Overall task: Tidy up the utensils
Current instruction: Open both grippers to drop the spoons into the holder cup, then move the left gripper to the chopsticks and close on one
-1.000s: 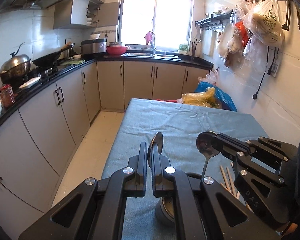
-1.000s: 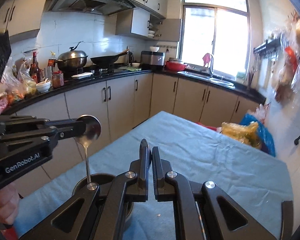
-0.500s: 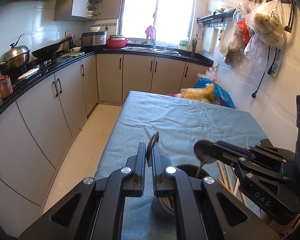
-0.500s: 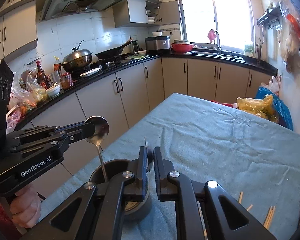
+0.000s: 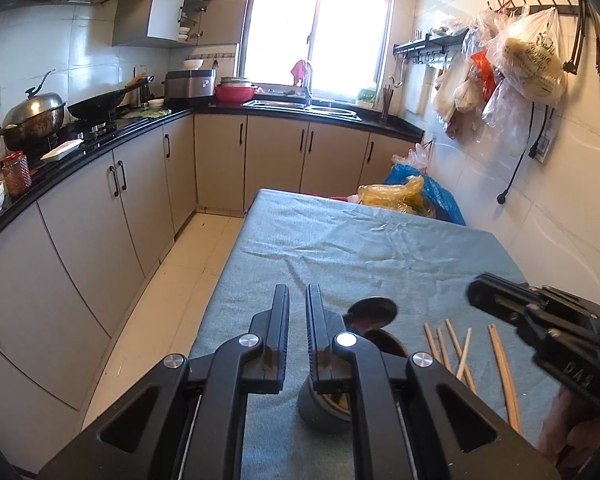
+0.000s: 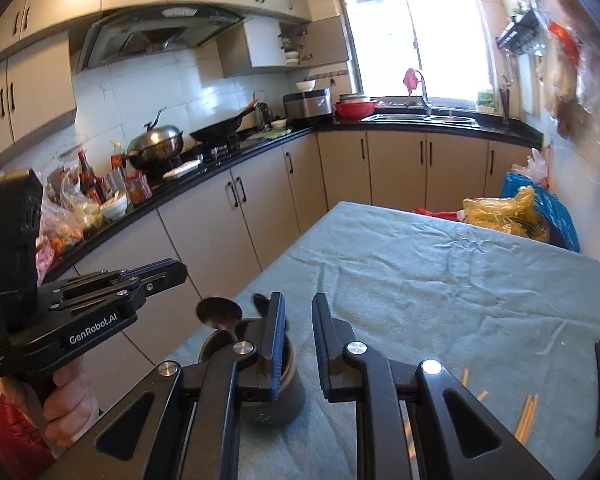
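Note:
A dark grey cup (image 6: 278, 390) stands on the teal-covered table (image 6: 440, 272) near its left edge. A steel spoon (image 6: 219, 312) leans in it, and a second spoon bowl (image 6: 260, 302) peeks out beside my right finger. My right gripper (image 6: 299, 300) hovers just right of the cup, its jaws opening with nothing between them. To the cup's left, my left gripper (image 6: 178, 270) has its jaws opening slightly, also empty. In the left wrist view the left gripper (image 5: 298, 292) is over the cup (image 5: 324, 412), and one spoon bowl (image 5: 374, 312) shows. The right gripper (image 5: 476, 294) is at the right.
Several wooden chopsticks (image 5: 460, 348) lie loose on the cloth right of the cup, also seen as chopsticks (image 6: 528, 416). Yellow and blue plastic bags (image 6: 516, 208) sit beyond the table's far right corner. Counter cabinets (image 5: 120, 208) run along the left across a narrow floor aisle.
Both grippers let go of their spoons, which now stand in the cup. The right gripper has drawn away to the right and its jaws have parted; the left jaws have parted slightly.

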`<state>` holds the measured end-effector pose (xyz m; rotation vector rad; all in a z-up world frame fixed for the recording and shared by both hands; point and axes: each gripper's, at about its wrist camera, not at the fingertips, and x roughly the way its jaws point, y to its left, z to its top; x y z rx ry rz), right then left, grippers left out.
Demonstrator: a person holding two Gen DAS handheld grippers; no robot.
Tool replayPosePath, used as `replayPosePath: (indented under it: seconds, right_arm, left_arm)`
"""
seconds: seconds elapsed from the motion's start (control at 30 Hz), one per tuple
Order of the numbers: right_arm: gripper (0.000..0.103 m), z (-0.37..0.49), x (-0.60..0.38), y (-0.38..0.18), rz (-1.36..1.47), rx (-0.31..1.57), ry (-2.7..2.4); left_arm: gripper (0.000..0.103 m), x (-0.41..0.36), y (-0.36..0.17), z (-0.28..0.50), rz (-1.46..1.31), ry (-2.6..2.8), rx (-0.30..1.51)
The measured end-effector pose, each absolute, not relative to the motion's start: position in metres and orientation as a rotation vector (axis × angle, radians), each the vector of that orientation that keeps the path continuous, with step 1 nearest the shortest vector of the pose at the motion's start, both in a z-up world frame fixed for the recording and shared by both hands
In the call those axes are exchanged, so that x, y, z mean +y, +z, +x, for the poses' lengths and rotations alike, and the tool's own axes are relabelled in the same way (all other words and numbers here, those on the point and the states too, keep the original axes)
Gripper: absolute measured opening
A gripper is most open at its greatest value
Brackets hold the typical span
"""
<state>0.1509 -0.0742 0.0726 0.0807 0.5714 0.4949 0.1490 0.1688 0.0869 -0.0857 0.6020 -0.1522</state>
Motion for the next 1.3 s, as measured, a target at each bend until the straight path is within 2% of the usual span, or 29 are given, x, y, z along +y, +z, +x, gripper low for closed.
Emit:
replayPosePath:
  seconds: [0.13,0.27,0.4,0.63,0.83,1.13,1.3]
  right_arm:
    - [0.016,0.132,-0.101,0.078,0.123,0.554,0.473]
    - [0.018,0.108,-0.143,0.074,0.180,0.553,0.428]
    - [0.020,0.087,-0.180,0.061,0.222,0.577,0.369]
    - [0.020,0.046,-0.255,0.012,0.305,0.670,0.216]
    - [0.020,0.031,-0.304,-0.032,0.405,0.762,0.089]
    - [0.020,0.037,-0.313,-0.059,0.394,0.769,0.056]
    - [0.021,0.038,-0.318,-0.074,0.453,0.785,0.067]
  left_arm:
    - [0.010,0.165,0.093,0.129,-0.091,-0.165,0.582]
    - [0.022,0.153,0.092,0.098,-0.085,-0.199,0.565]
    - [0.024,0.131,0.077,0.070,-0.078,-0.267,0.590]
    - [0.024,0.079,0.027,0.051,-0.046,-0.381,0.758]
    - [0.024,0.044,0.002,0.058,-0.008,-0.398,0.865]
    - [0.025,0.021,-0.004,0.101,-0.020,-0.352,0.971]
    - [0.033,0.012,-0.004,0.134,-0.101,-0.333,1.040]
